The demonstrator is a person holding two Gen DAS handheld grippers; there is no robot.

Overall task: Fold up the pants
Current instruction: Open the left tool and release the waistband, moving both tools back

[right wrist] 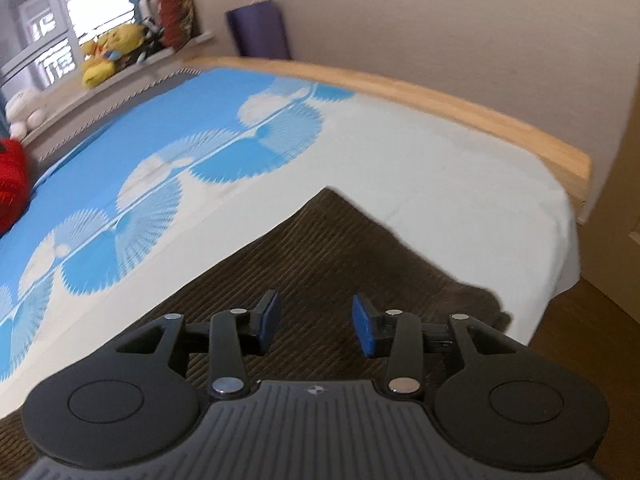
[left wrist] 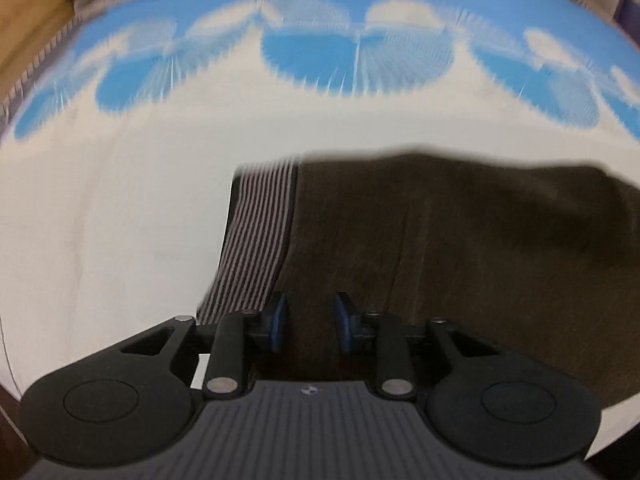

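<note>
My left gripper (left wrist: 310,322) hangs over the brown pants (left wrist: 460,248), which lie spread on the bed (left wrist: 120,200). Its jaws stand parted with a gap between the blue pads (left wrist: 279,322), and nothing is pinched there; brown cloth only shows beneath them. Just to the left of the pads a striped grey lining (left wrist: 256,240) of the pants is turned out, running along the garment's edge. The picture is smeared, so finer detail of the fabric is lost.

My right gripper (right wrist: 316,322) is likewise released, its jaws apart a little wider, with the ribbed brown cloth of the pants (right wrist: 320,248) lying under them, not clasped. From this side a corner of the pants points away from me across the white part of the bed sheet (right wrist: 440,168). Beyond it the sheet turns blue with round fan patterns. A wooden bed frame (right wrist: 480,116) edges the far side, and plush toys (right wrist: 108,56) sit on the window ledge.
</note>
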